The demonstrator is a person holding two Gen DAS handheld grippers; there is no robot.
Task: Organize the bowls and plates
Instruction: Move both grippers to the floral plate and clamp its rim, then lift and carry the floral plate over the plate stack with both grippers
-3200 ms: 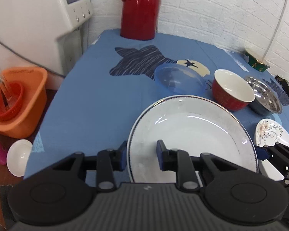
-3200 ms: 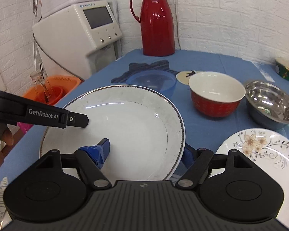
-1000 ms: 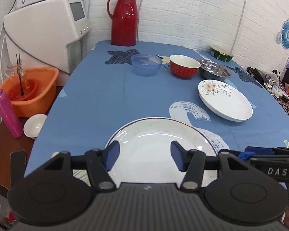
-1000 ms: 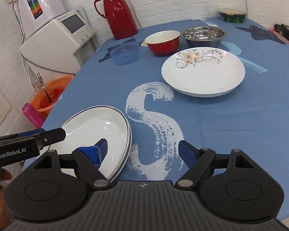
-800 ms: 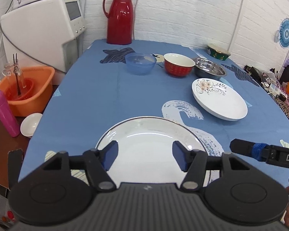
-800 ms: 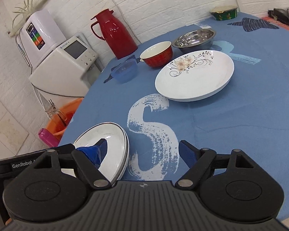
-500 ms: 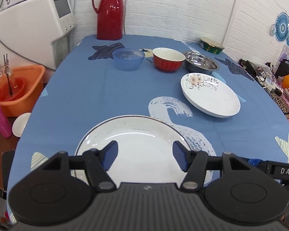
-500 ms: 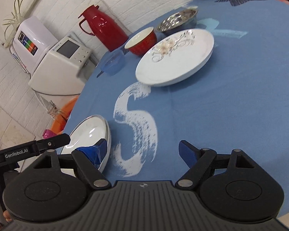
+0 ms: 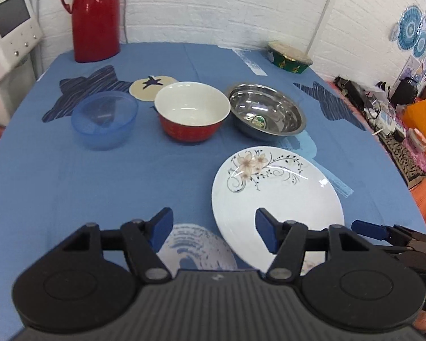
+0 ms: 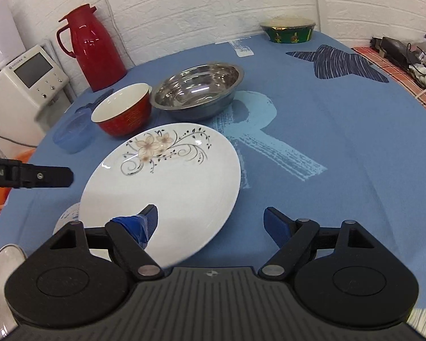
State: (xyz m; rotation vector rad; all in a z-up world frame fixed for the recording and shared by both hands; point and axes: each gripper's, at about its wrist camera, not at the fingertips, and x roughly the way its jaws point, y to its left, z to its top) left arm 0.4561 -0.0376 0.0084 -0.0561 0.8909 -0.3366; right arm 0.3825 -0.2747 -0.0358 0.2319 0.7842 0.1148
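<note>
Floral plate (image 9: 278,196) glossy glazed ceramic, smooth. Steel bowl (image 9: 267,112) shiny polished metal. Red bowl (image 9: 192,110) glazed, white inside, likely ceramic. Blue bowl (image 9: 104,119) translucent plastic. Thermos (image 9: 95,14) glossy red, plastic or lacquered metal. Surface cloth (image 9: 71,176) matt blue printed fabric. Tool bodies matt black ribbed plastic.

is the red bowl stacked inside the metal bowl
No, the red bowl stands on the tablecloth beside the metal bowl, with cloth visible between them.

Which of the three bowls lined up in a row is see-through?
The blue plastic bowl, at the end of the row nearest the red thermos. The red bowl and the steel bowl are opaque.
</note>
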